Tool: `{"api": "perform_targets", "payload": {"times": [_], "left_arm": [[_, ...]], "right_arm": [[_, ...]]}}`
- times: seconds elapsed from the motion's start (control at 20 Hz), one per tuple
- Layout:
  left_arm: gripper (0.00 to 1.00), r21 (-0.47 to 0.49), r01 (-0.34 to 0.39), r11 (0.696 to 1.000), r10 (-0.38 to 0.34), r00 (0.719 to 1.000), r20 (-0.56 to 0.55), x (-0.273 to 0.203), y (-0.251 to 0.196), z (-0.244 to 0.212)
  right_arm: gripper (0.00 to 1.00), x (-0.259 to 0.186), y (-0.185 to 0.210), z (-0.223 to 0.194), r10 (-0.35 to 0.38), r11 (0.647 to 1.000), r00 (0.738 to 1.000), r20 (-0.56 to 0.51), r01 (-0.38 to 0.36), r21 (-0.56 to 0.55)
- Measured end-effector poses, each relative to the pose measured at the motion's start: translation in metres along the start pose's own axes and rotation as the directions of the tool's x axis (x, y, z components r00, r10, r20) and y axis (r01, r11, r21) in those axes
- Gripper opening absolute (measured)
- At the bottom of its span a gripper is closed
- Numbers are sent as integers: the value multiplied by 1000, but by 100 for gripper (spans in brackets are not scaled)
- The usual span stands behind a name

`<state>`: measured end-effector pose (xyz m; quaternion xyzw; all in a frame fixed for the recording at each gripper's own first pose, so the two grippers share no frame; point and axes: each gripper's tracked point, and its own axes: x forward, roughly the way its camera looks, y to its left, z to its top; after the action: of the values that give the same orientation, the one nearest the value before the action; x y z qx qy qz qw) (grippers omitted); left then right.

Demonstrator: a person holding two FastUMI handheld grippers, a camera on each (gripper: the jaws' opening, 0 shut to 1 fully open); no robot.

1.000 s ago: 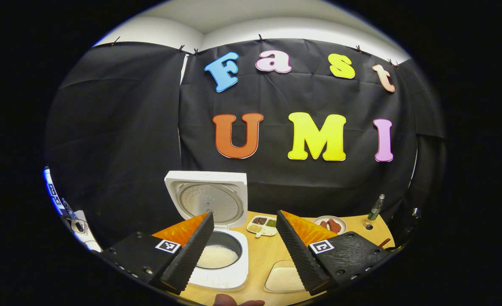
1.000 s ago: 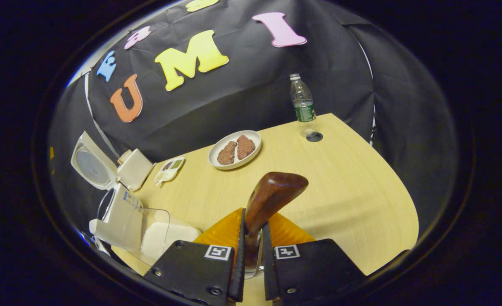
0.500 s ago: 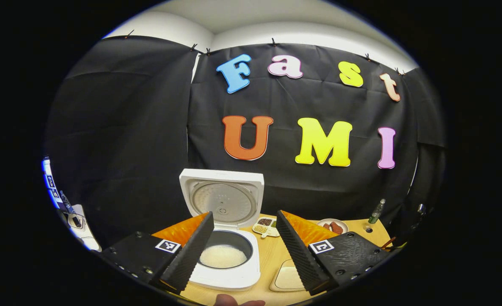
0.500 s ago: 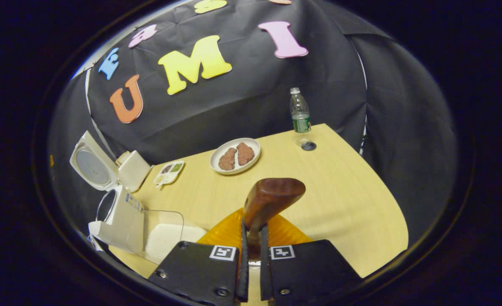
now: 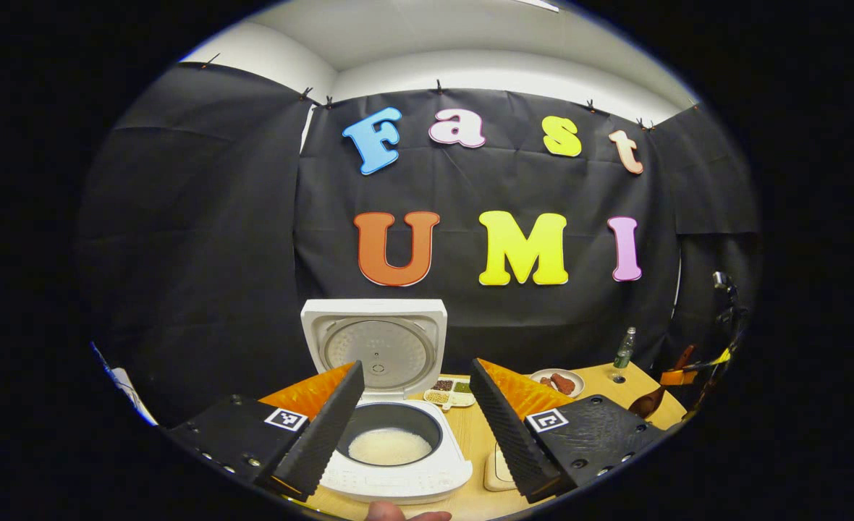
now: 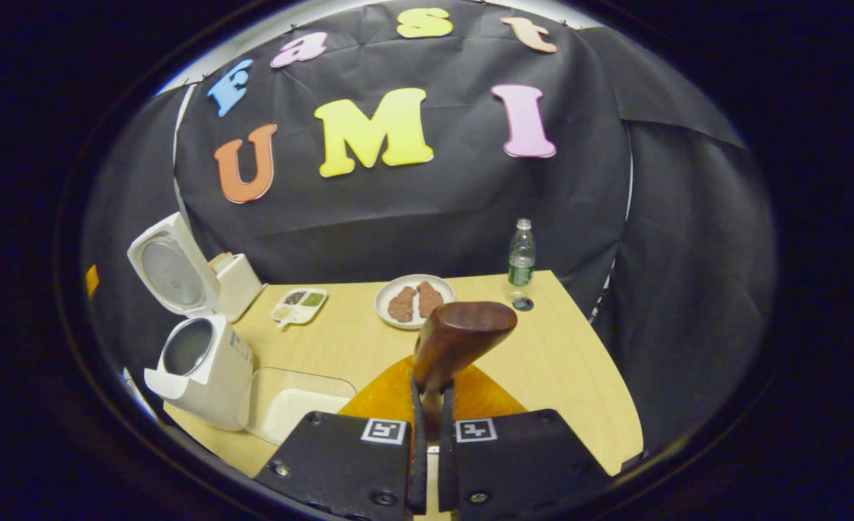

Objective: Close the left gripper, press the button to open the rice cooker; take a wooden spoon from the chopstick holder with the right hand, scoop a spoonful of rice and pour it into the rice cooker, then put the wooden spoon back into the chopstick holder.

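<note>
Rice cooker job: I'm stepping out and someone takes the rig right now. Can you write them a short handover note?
Left tool: open, holding nothing, hovering above the rice cooker.
Right tool: shut on the wooden spoon, held up over the table.
Cooker lid is up; white rice lies in the pot. The clear rice tray sits just right of the cooker.
Done: lid opened, spoon taken.
I cannot tell whether the spoonful has been poured yet.
Left: scoop and pour if needed, then return the spoon to the chopstick holder.

Each gripper, left gripper [image 5: 416, 416] and right gripper [image 6: 430, 441], has black screw-fastened finger mounts bearing square black-and-white markers, with ridged pads [image 5: 326, 427] behind them.
</note>
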<state>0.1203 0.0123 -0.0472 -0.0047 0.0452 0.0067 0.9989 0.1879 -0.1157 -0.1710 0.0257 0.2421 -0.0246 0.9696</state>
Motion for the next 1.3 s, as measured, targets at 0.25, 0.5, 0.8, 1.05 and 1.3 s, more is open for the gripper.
{"api": "perform_targets", "payload": {"times": [0.25, 0.5, 0.8, 1.05, 1.3], "left_arm": [[94, -14, 21, 1000, -21, 999, 27, -12, 24, 6], [94, 1, 6, 1000, -7, 999, 33, -31, 44, 8], [94, -29, -70, 997, 69, 997, -34, -55, 76, -9], [94, -25, -88, 996, 86, 994, -68, -63, 91, -12], [94, -26, -96, 995, 94, 993, -71, -65, 101, -12]], "right_arm": [[9, 7, 77, -6, 83, 994, 997, -5, -83, -74], [10, 31, 127, -50, 118, 986, 990, -73, -125, -110], [9, 64, 139, -101, 25, 956, 997, -72, -45, -290], [9, 72, 150, -122, -5, 945, 998, -69, -18, -328], [9, 71, 186, -139, 100, 978, 987, -126, -121, -172]]}}
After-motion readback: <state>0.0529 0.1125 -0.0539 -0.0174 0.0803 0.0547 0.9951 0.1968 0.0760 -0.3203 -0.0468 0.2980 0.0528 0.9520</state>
